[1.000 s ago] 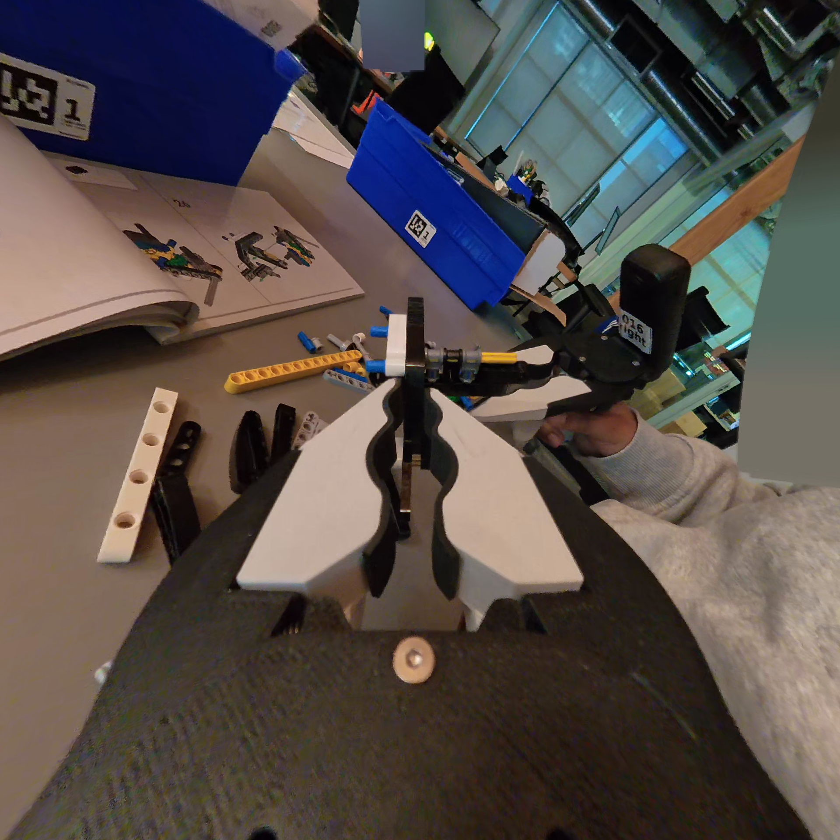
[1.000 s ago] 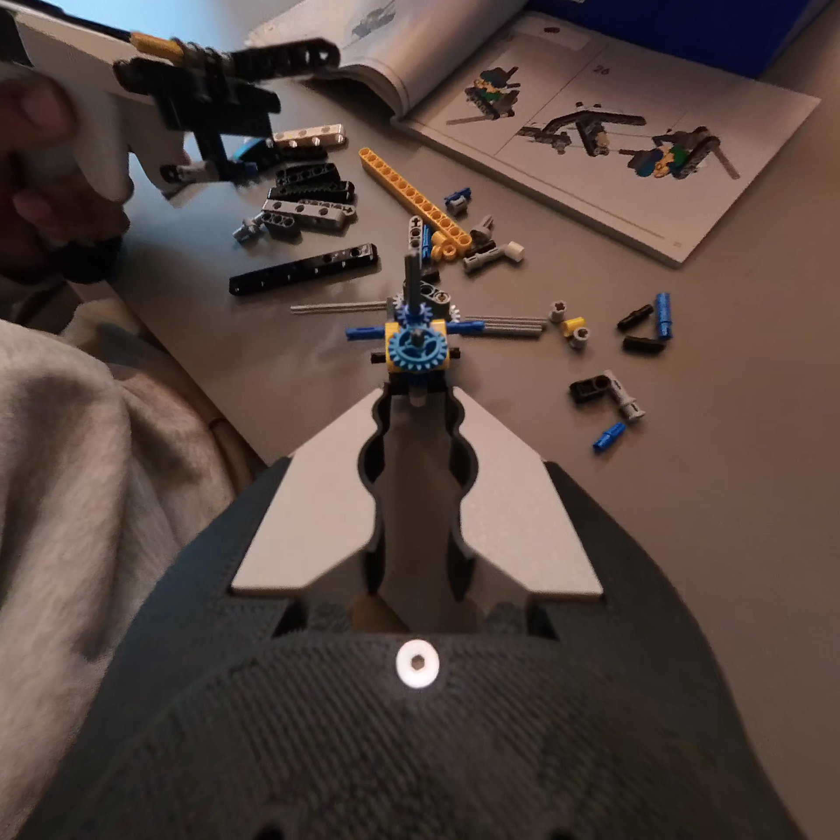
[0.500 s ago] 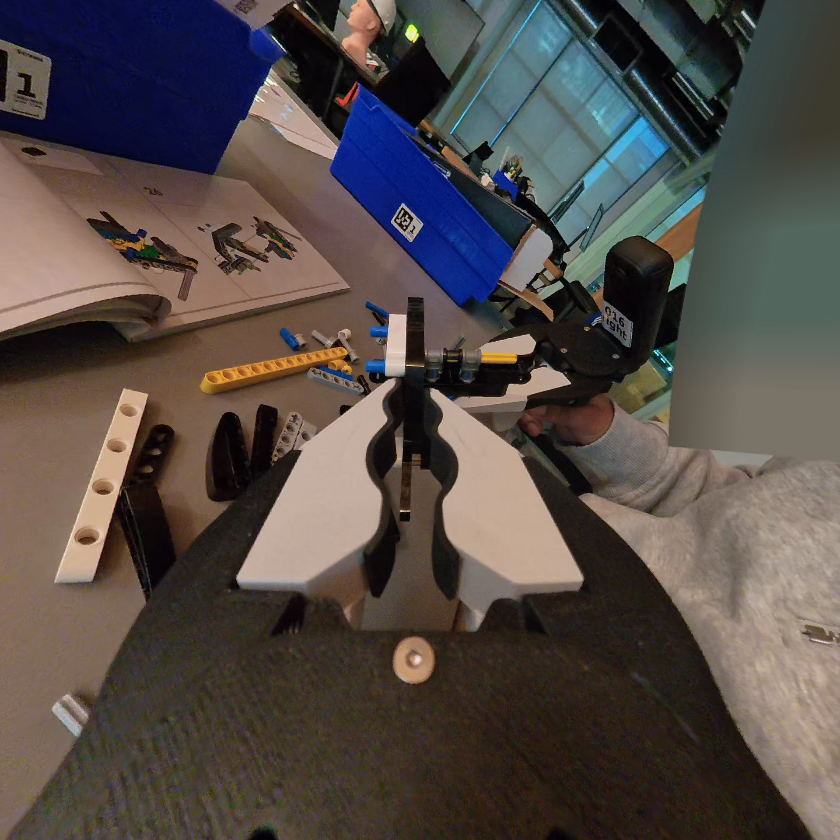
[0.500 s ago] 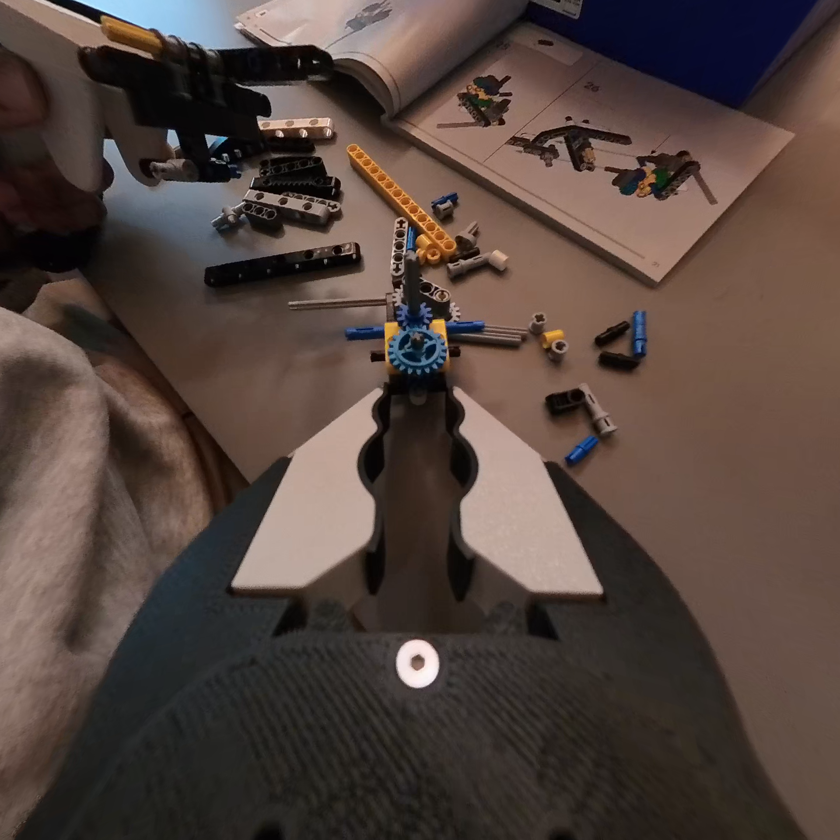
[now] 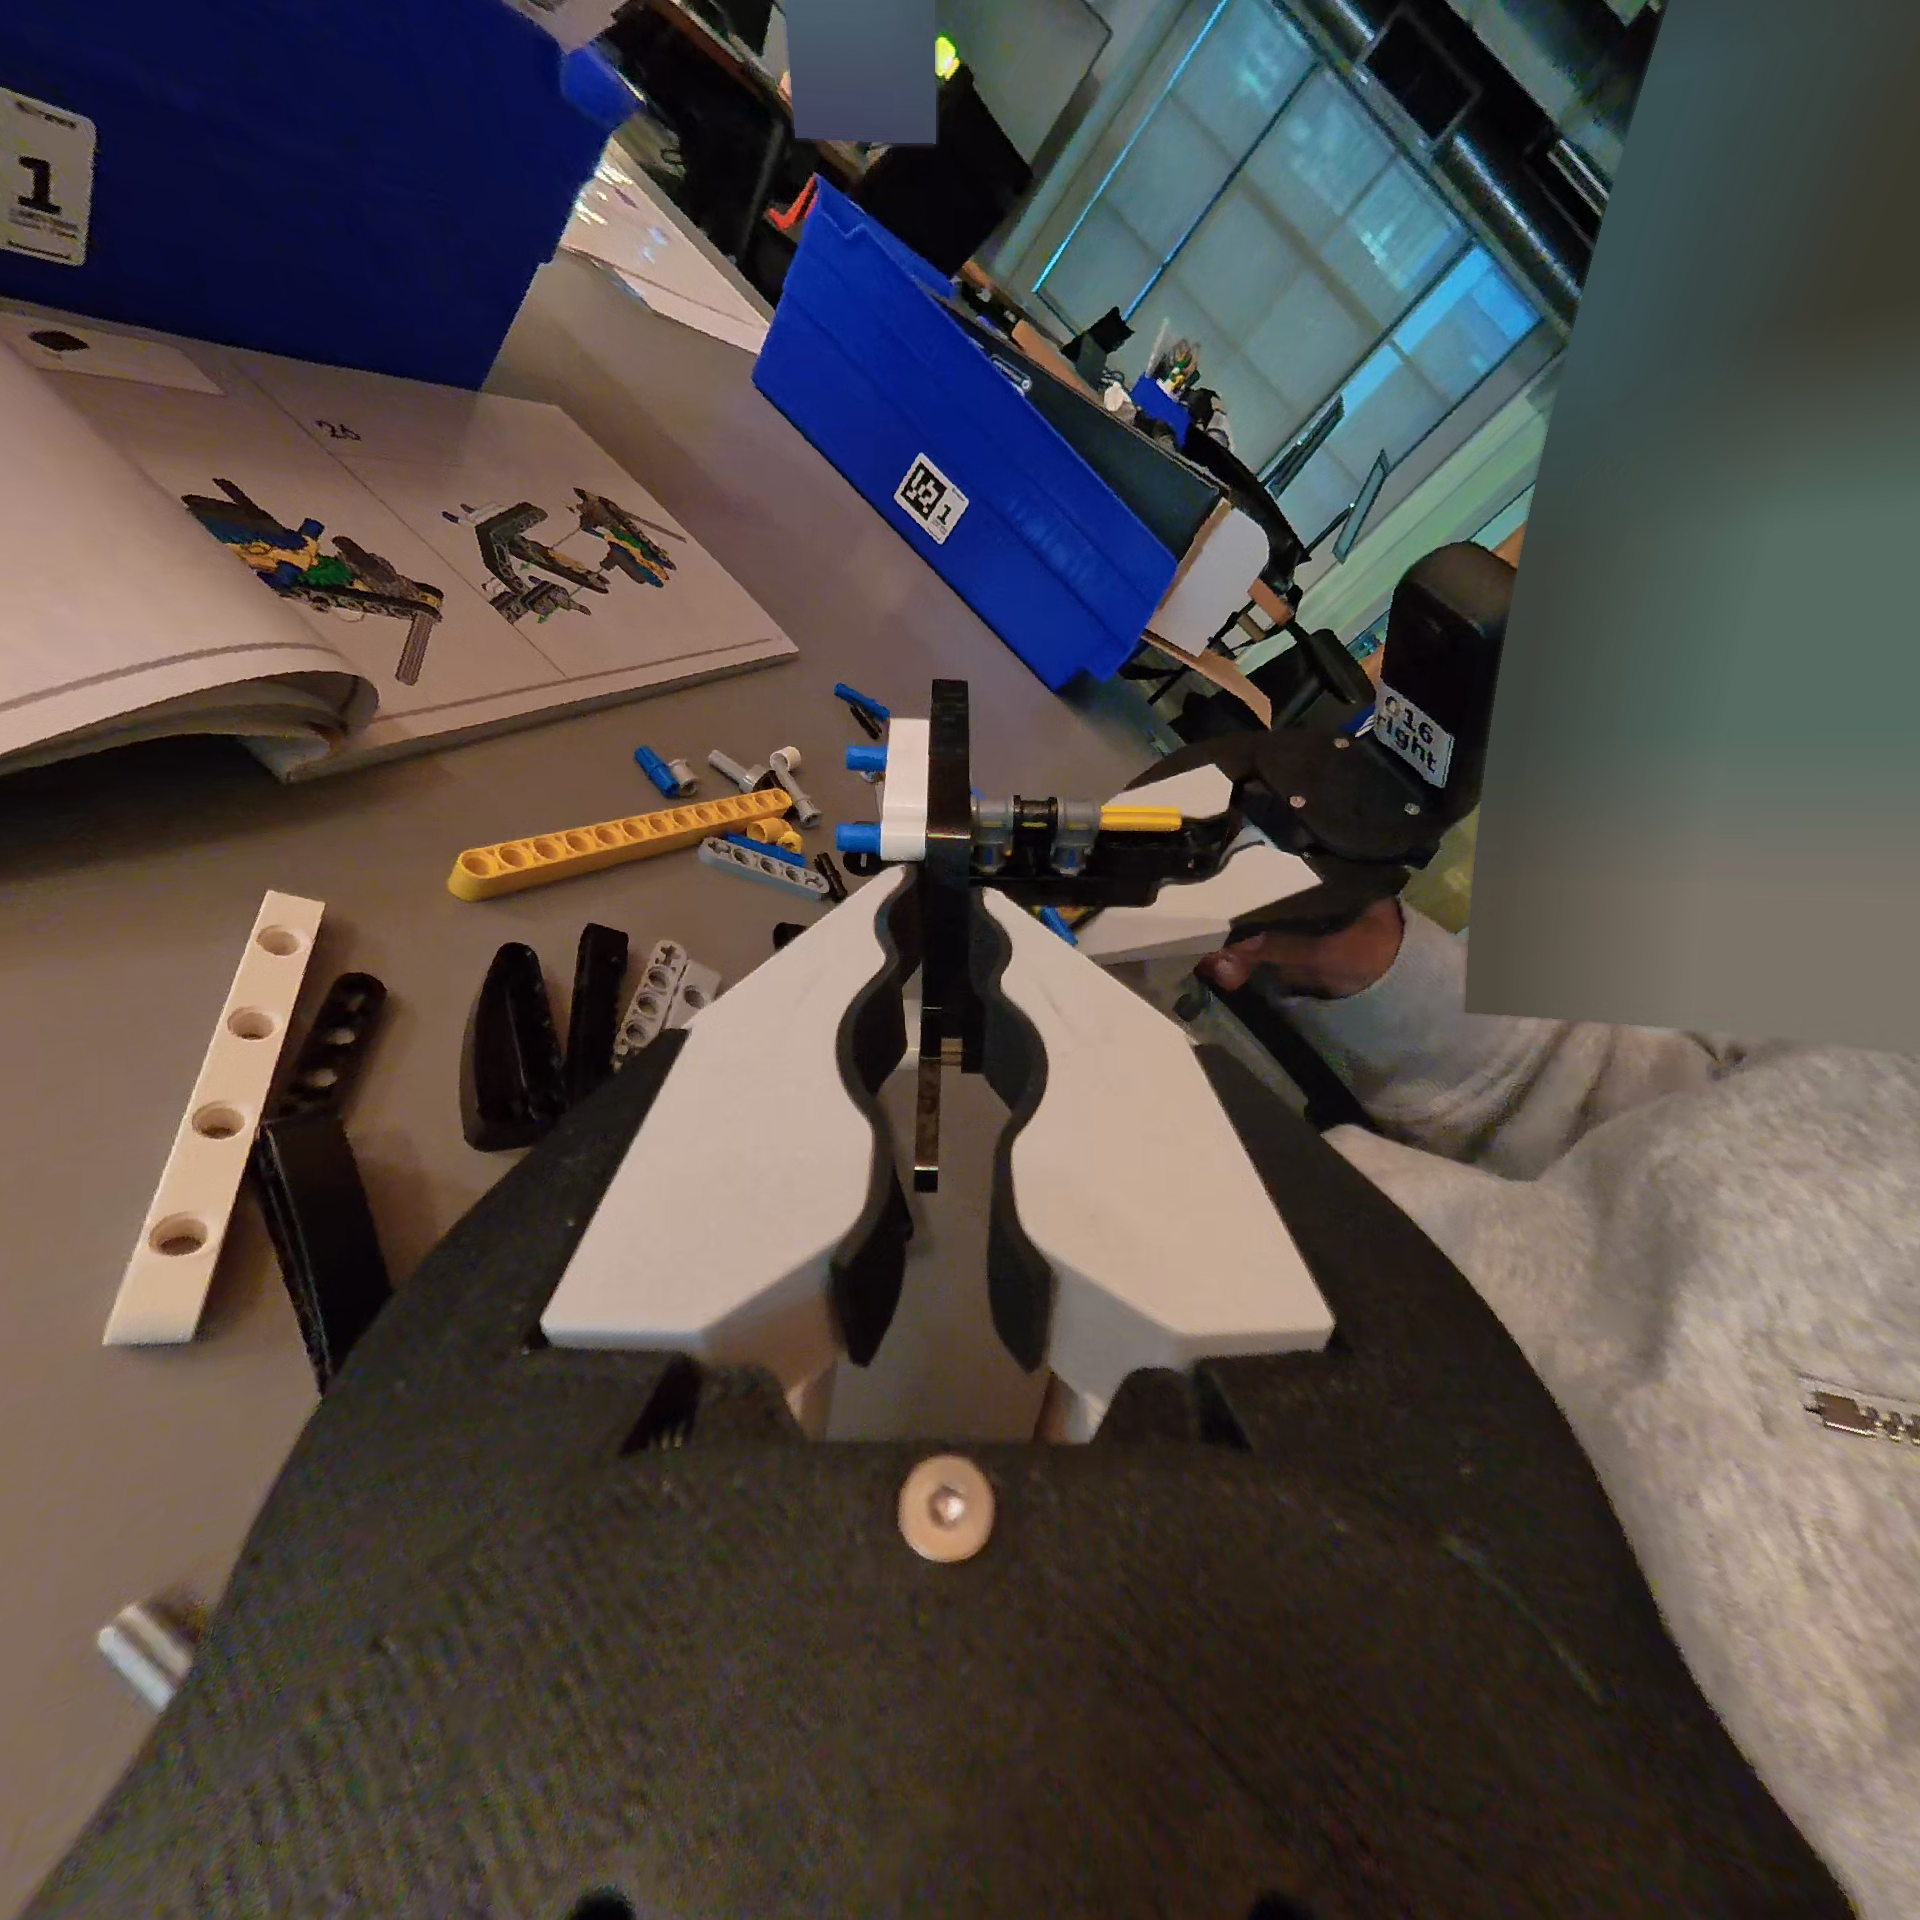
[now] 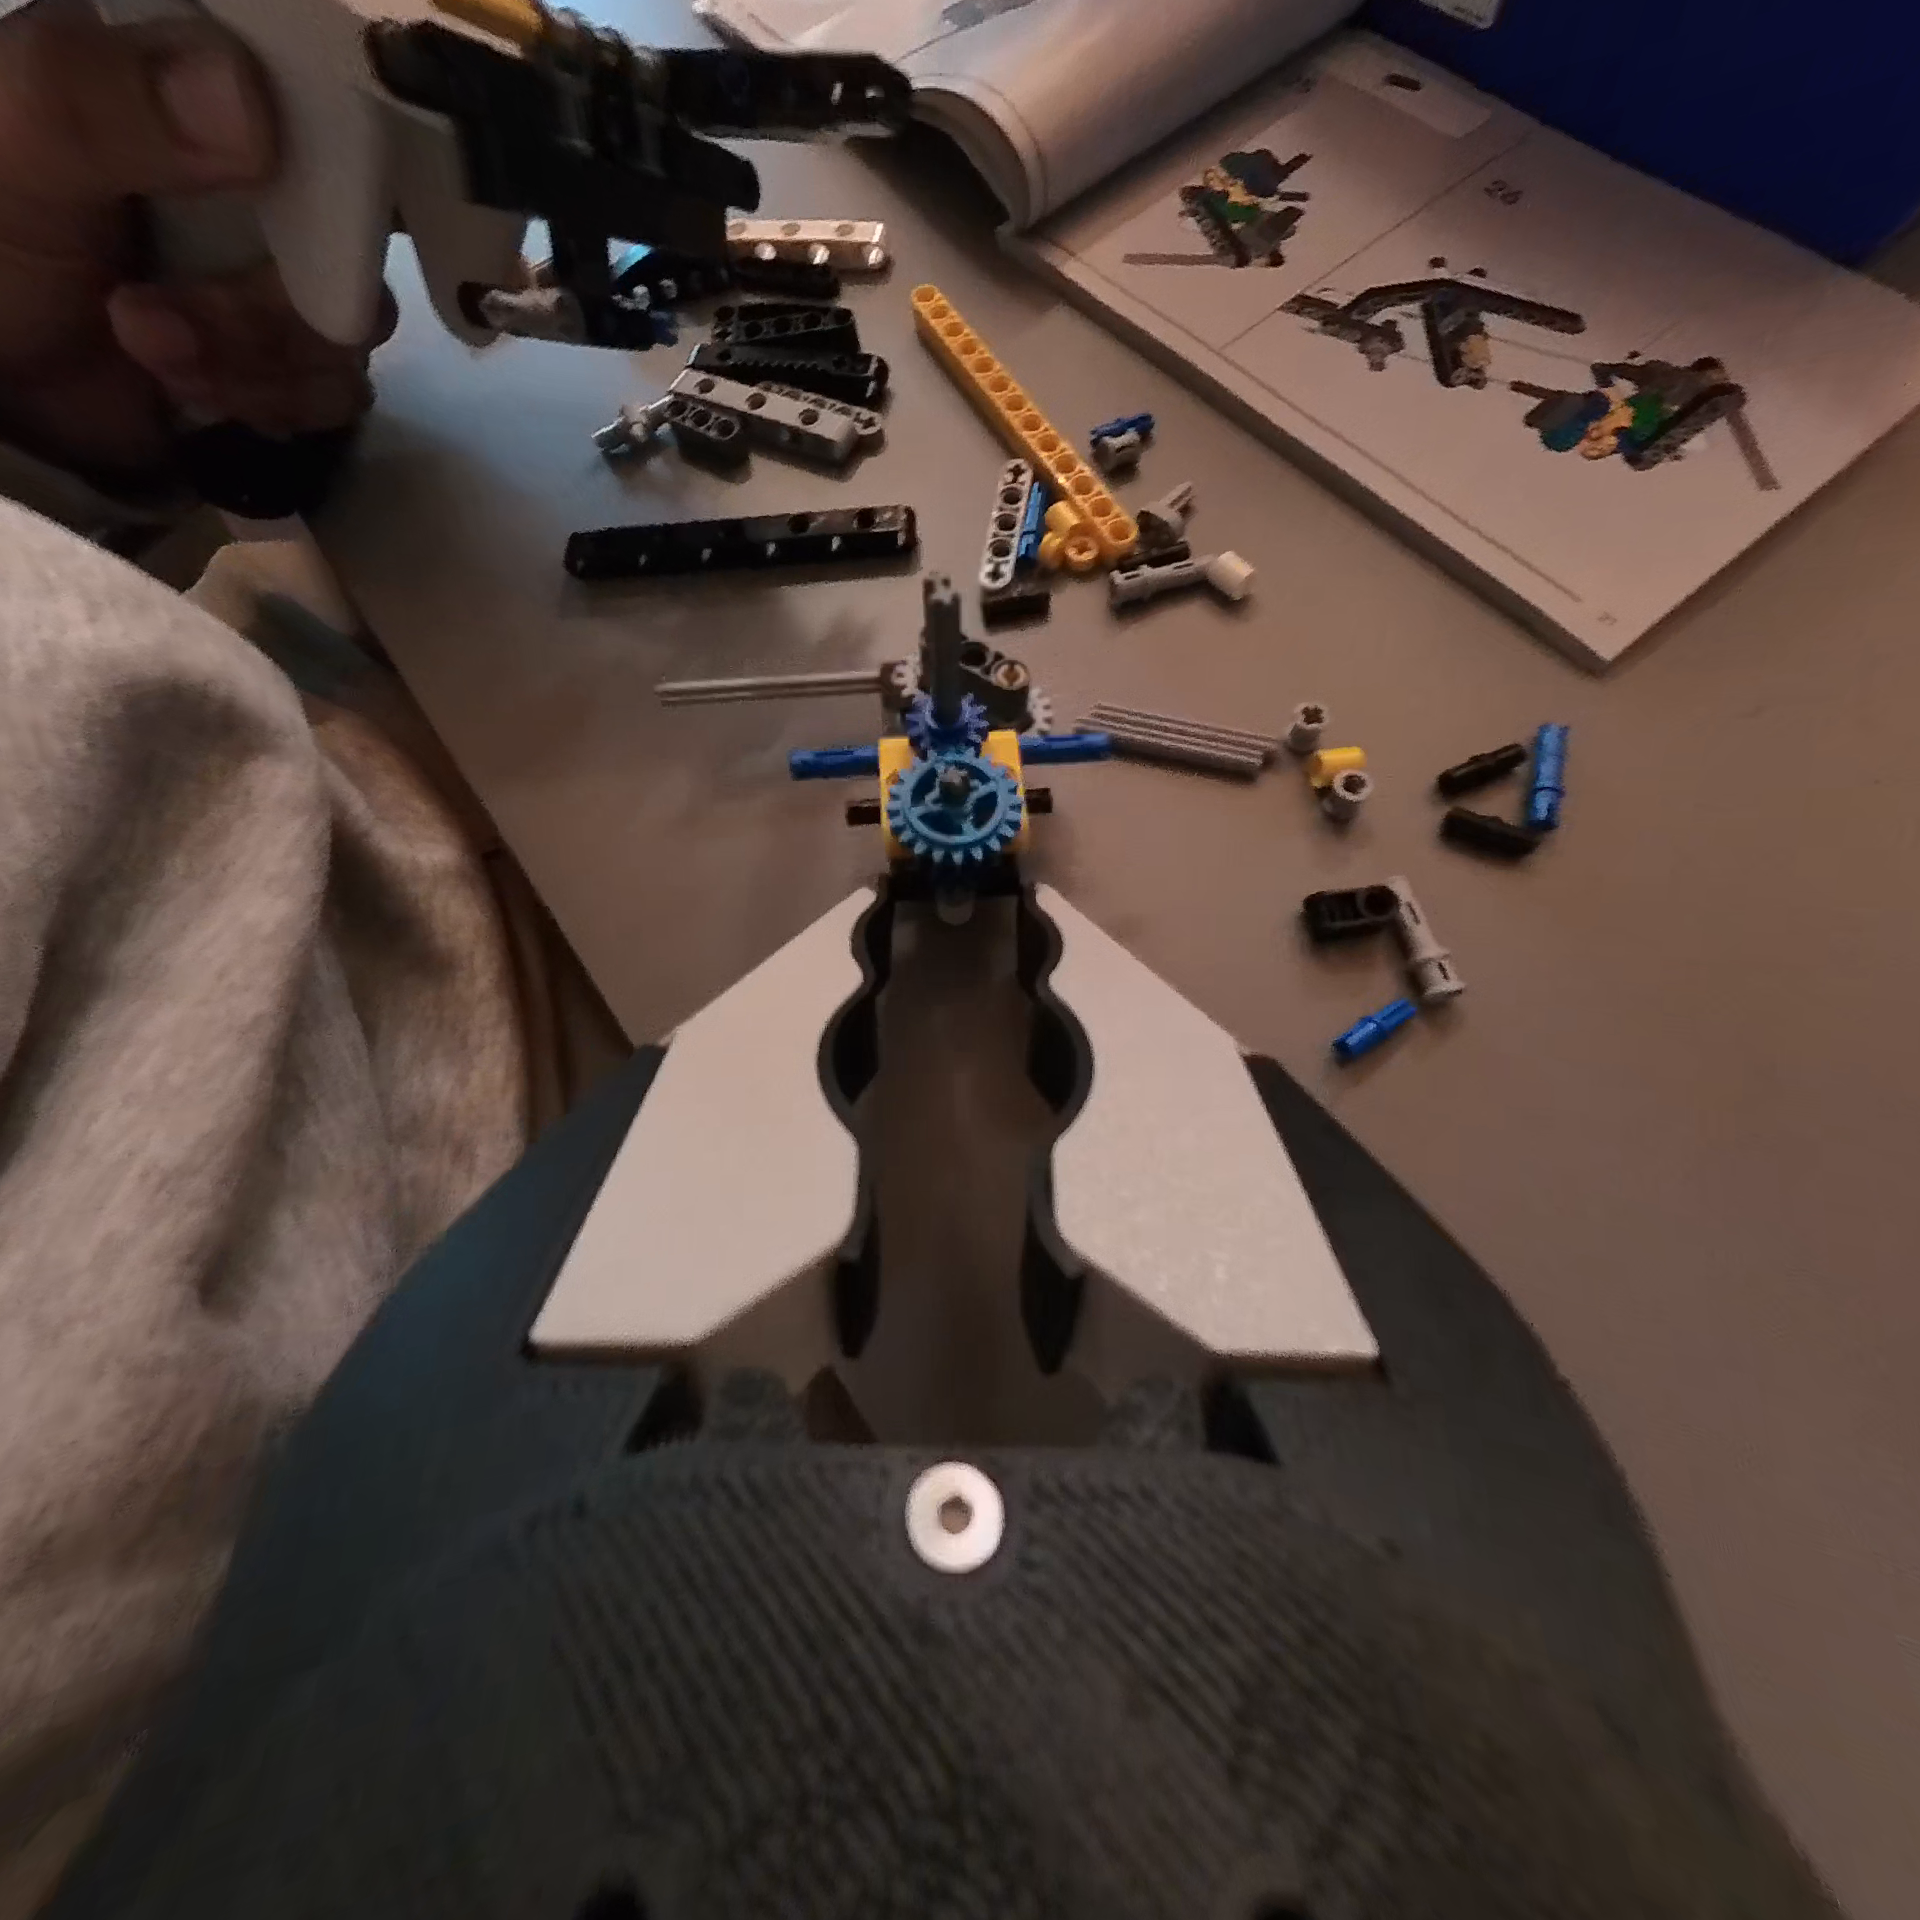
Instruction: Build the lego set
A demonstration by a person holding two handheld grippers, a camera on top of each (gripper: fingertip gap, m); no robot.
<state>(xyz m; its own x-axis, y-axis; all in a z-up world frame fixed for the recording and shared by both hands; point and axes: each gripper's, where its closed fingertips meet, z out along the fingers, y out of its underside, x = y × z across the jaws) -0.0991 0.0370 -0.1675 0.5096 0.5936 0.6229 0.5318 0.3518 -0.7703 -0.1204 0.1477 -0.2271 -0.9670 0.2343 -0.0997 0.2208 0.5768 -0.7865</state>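
My left gripper (image 5: pixel 948 896) is shut on a black beam assembly (image 5: pixel 948 769) with a white block, blue pins, grey connectors and a yellow axle, held upright above the table. My right gripper (image 6: pixel 951 899) is shut on a small yellow block assembly with blue gears (image 6: pixel 948 800), blue side pins and a dark axle sticking forward. In the right wrist view the left gripper (image 6: pixel 436 208) and its black assembly (image 6: pixel 665 125) sit at the upper left, apart from the gear assembly. The right gripper (image 5: pixel 1351 821) shows behind the black assembly in the left wrist view.
An open instruction booklet (image 6: pixel 1455 343) lies at the back. Loose parts are scattered on the grey table: a long yellow beam (image 6: pixel 1023 416), black beams (image 6: pixel 743 540), a white beam (image 5: pixel 223 1112), grey axles (image 6: pixel 1174 732), pins. Blue bins (image 5: pixel 966 499) stand behind. A grey sleeve (image 6: pixel 156 935) is at left. My right fingertips sit around 12 cm from my left ones.
Both grippers keep their hold. The views have shifted slightly: the table parts and the left gripper's assembly sit a little further right in the right wrist view.
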